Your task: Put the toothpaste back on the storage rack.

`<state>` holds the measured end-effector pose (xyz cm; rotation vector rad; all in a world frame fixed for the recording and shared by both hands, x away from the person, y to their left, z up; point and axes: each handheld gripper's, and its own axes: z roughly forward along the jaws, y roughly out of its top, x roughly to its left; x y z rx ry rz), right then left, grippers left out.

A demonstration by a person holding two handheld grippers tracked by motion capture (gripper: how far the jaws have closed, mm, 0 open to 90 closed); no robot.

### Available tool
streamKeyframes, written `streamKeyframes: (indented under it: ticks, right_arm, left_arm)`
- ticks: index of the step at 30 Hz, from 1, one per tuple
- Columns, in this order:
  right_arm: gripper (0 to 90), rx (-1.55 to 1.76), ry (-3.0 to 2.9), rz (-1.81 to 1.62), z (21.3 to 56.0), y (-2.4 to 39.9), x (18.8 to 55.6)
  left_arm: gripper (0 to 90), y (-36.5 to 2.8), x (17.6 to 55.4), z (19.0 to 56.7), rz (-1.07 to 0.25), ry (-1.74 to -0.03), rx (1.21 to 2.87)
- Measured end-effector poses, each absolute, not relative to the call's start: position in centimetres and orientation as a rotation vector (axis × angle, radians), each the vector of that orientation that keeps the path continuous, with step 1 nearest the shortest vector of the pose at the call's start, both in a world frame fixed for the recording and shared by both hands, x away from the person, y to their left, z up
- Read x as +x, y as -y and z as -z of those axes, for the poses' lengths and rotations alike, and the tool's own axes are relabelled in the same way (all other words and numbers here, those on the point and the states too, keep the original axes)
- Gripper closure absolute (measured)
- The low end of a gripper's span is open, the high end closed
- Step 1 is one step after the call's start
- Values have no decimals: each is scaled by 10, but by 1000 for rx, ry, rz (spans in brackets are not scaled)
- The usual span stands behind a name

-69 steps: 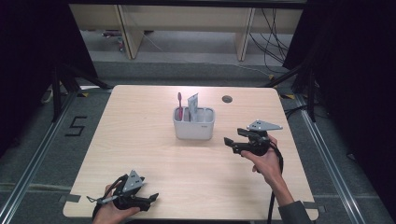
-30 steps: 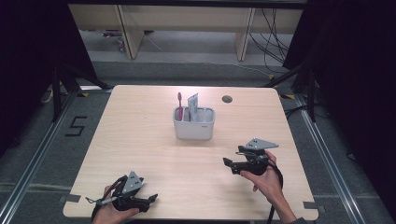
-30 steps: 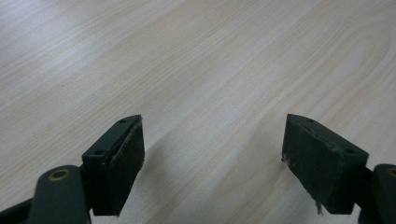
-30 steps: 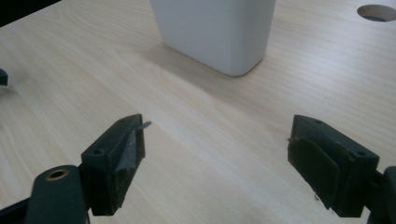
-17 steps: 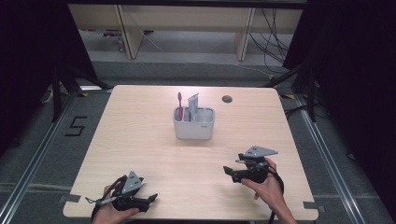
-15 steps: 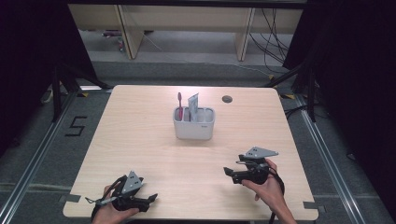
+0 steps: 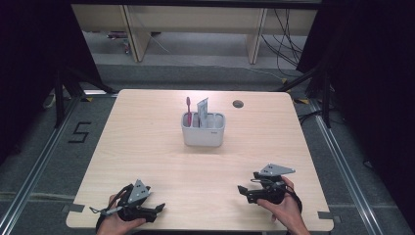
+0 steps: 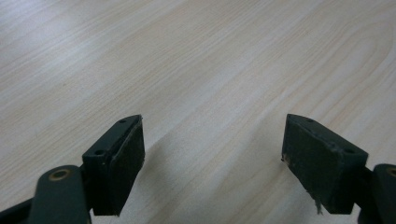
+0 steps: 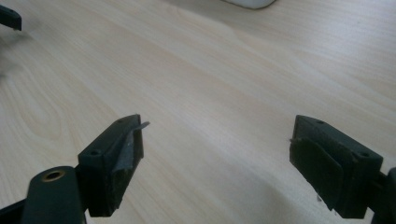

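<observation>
White holder stands past mid-counter, at 11 o'clock from the right claw and 1 o'clock from the left.

The holder (image 7: 203,129) carries a red toothbrush (image 7: 188,108) and a pale tube (image 7: 201,110), both upright, long axes vertical. Both claws rest low near the counter (image 7: 147,147) front edge, well apart from it: the right claw (image 7: 243,190) at 5 o'clock from the holder, the left claw (image 7: 157,209) at 7 o'clock. The right looks slightly nearer. Each has its jaws spread wide with nothing between them, bare wood in the gap.
</observation>
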<state>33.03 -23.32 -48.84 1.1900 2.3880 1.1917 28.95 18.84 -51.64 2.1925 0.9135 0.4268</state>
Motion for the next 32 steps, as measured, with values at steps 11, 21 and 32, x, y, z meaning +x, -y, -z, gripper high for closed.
streamKeyframes:
  ticks: [11, 21, 32]
  right_arm:
    - [180, 1197, -2446, -1120, 496, 225, 309]
    - [174, 1141, -2469, -1088, 497, 229, 301]
    - [174, 1117, -2456, -1077, 497, 229, 299]
  left_arm:
    - [207, -188, 290, 517, -418, -909, 2195]
    - [207, -188, 289, 517, -417, -915, 2198]
    - [207, -188, 289, 517, -417, -917, 2194]
